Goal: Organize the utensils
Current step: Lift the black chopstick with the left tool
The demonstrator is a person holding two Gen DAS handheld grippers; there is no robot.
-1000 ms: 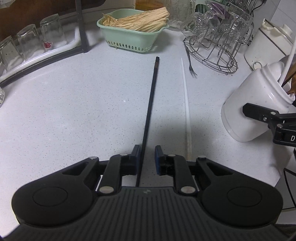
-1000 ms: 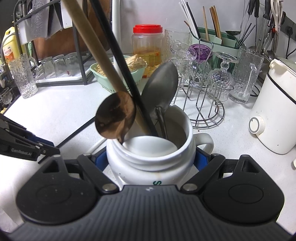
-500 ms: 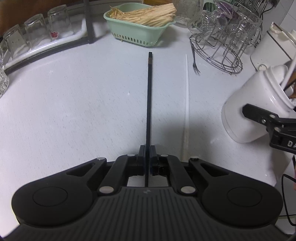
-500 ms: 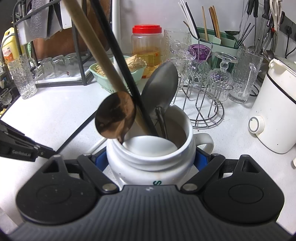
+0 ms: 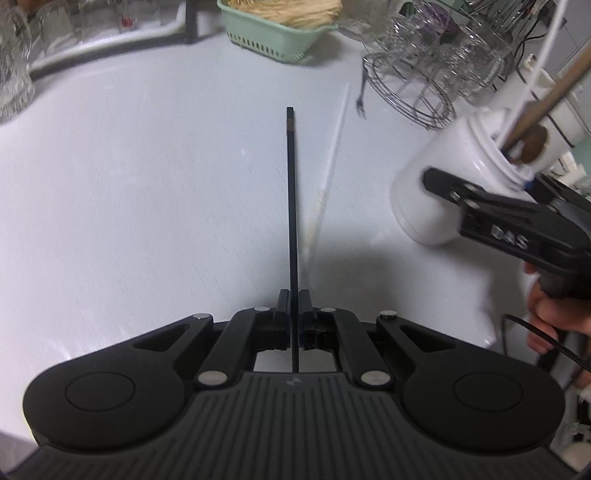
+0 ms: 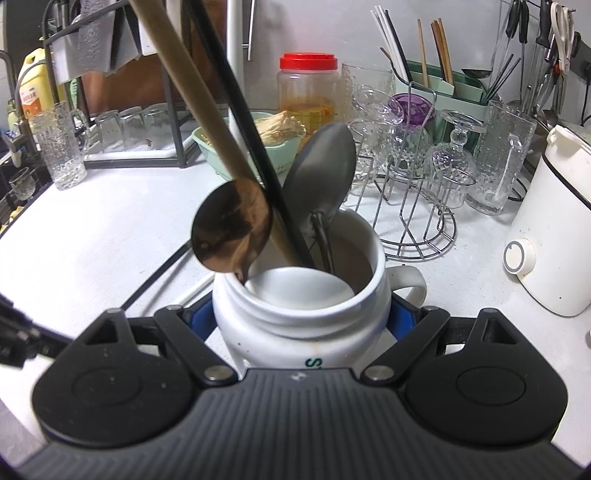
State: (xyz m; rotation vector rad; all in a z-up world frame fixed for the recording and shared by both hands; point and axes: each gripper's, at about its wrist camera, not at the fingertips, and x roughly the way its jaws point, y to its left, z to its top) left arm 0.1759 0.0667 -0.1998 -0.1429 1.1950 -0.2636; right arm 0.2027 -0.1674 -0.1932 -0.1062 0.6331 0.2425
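My left tongs (image 5: 294, 302) are pinched nearly shut on the black chopstick (image 5: 291, 206), gripping it close to its near end, so almost its whole length juts out in front of me. Its long axis runs straight away from the tongs, and the banded square end points toward the green basket (image 5: 273, 33) at the back of the worktop (image 5: 129, 184). Whether the far end is clear of the surface I cannot tell; the view is slightly blurred.

My right tongs (image 6: 301, 321) are spread wide and clamped round the white mug (image 6: 295, 325), which stands to the right of the chopstick and is tipped a little. It already holds a copper spoon (image 6: 231, 230), a grey spoon (image 6: 321, 177), a wooden handle (image 6: 195, 92) and another black stick (image 6: 236, 110), all leaning left and away.

The risk, as I judge it, is the grip: held this near one end, the chopstick could pivot or slip in the pads as I swing it toward the mug. Its long free end could also strike the leaning handles or the mug's rim and knock things about. The white chopstick (image 5: 332, 162), lying just right of the black one on the worktop, could roll if I brush it.
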